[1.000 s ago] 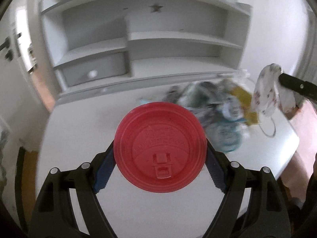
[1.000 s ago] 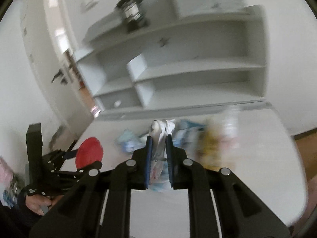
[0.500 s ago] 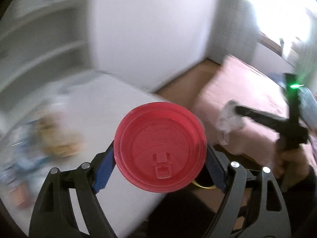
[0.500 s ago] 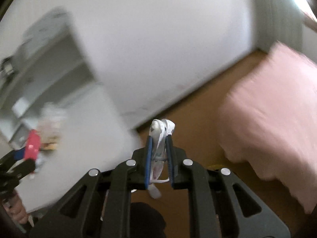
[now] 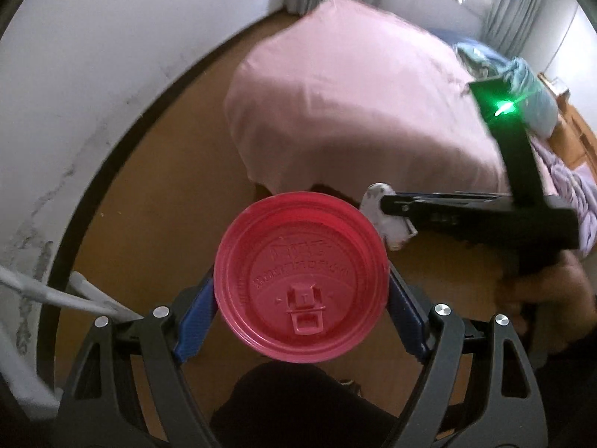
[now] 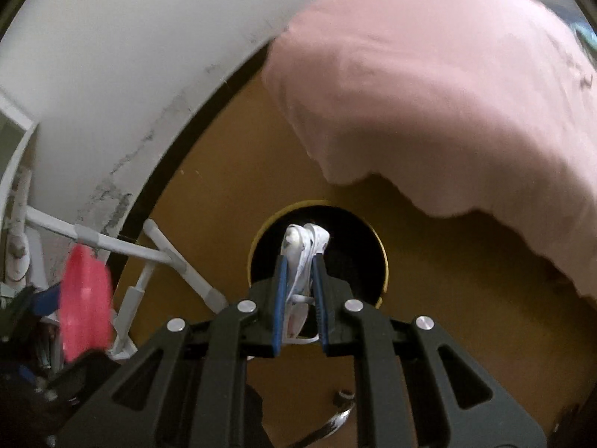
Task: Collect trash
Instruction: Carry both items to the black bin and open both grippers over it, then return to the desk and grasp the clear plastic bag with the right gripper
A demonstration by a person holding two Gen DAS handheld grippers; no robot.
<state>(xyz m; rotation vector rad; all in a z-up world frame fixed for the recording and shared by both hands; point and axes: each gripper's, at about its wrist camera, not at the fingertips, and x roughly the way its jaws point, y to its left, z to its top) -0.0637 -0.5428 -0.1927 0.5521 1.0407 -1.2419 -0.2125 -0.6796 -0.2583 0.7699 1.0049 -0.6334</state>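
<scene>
A red plastic cup lid (image 5: pixel 300 278) stands on edge between the blue pads of my left gripper (image 5: pixel 301 295), which is shut on its rim; the lid's top faces the camera. My right gripper (image 6: pixel 299 261) is shut on a crumpled white face mask (image 6: pixel 306 240) whose straps hang between the fingers. It points down over a round black bin with a gold rim (image 6: pixel 385 261) on the brown floor. In the left wrist view the right gripper (image 5: pixel 386 205) and the mask (image 5: pixel 388 224) sit just right of the lid. The lid (image 6: pixel 85 298) shows blurred at the right wrist view's left edge.
A bed under a pink cover (image 5: pixel 354 104) fills the area beyond the bin. A white wall with a dark skirting (image 6: pixel 160 183) curves along the left. White tubular frame legs (image 6: pixel 179 261) stand at the lower left. A hand (image 5: pixel 544 291) holds the right gripper.
Both grippers have swung away from the white table and shelves, turning and dropping toward the floor beside the pink bed. The bin has come into view under the right gripper. Both grips are unchanged.
</scene>
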